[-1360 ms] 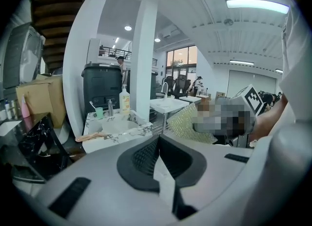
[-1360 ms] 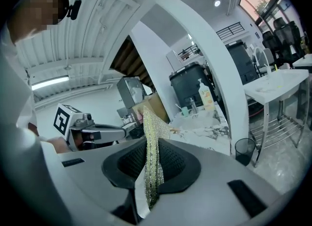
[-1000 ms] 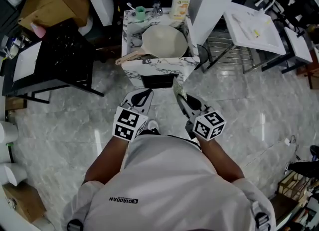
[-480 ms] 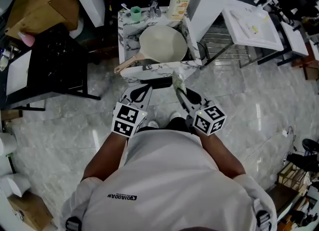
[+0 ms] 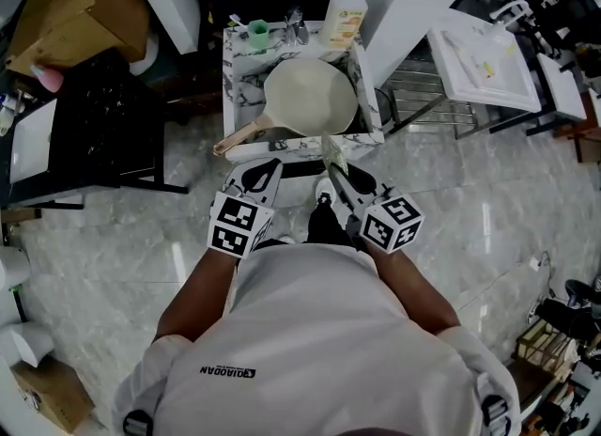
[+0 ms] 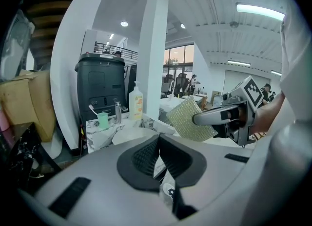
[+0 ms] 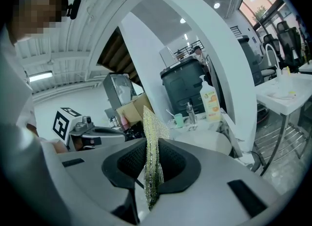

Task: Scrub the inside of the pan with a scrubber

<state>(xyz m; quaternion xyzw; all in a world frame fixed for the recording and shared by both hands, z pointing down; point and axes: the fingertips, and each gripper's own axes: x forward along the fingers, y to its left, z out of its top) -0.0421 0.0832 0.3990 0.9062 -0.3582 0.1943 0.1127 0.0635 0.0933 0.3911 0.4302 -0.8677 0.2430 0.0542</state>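
Your right tongs (image 5: 334, 173) are clamped on the scrubber (image 5: 332, 150), which stands on edge at centre frame, just below the worktop (image 5: 240, 86). Your left tongs (image 5: 263, 173) are clenched on nothing, just left of them. The pan (image 5: 312, 96) sits on the worktop, upper centre.

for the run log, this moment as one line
right gripper shut on flat yellow-green mesh scrubber | left gripper shut, empty | round cream pan on marble stand

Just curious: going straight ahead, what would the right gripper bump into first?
Probably the marble stand's front edge, the right gripper's scrubber leading, with the pan just beyond; height is hard to judge.
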